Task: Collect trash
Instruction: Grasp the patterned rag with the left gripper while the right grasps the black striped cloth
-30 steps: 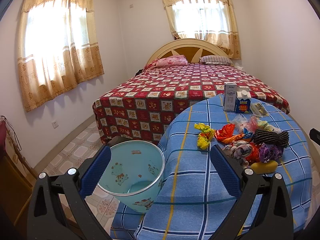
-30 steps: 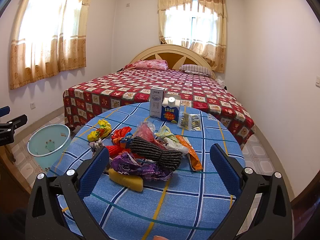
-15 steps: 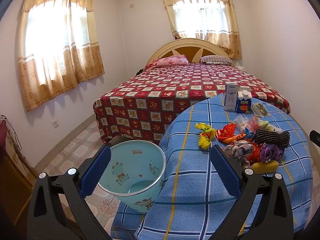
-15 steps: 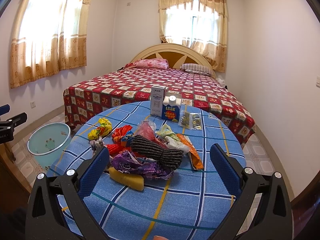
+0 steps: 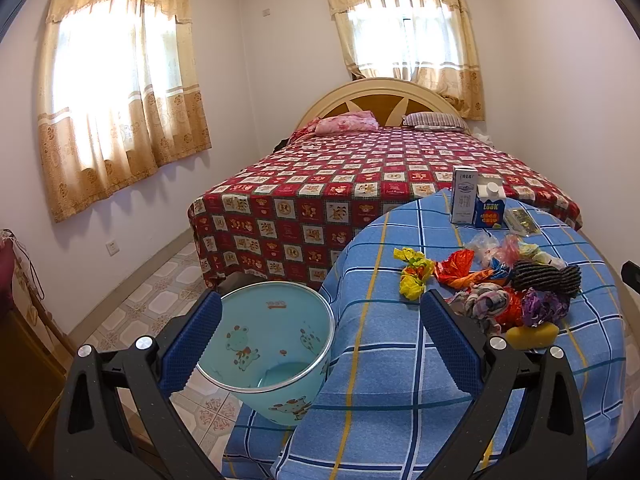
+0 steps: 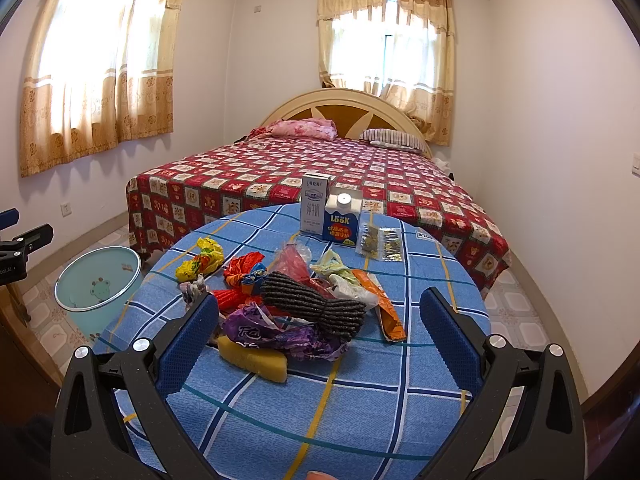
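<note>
Tools (image 5: 320,312) (image 6: 318,316) marginally nearer, both agape.

Your left finger pad (image 6: 188,344) covers part of the grey rag (image 6: 194,290) (and a wrapper beneath). The yellow sponge (image 6: 256,360) sits half under the purple wrapper (image 6: 280,334). Carton print is unreadable.
</note>
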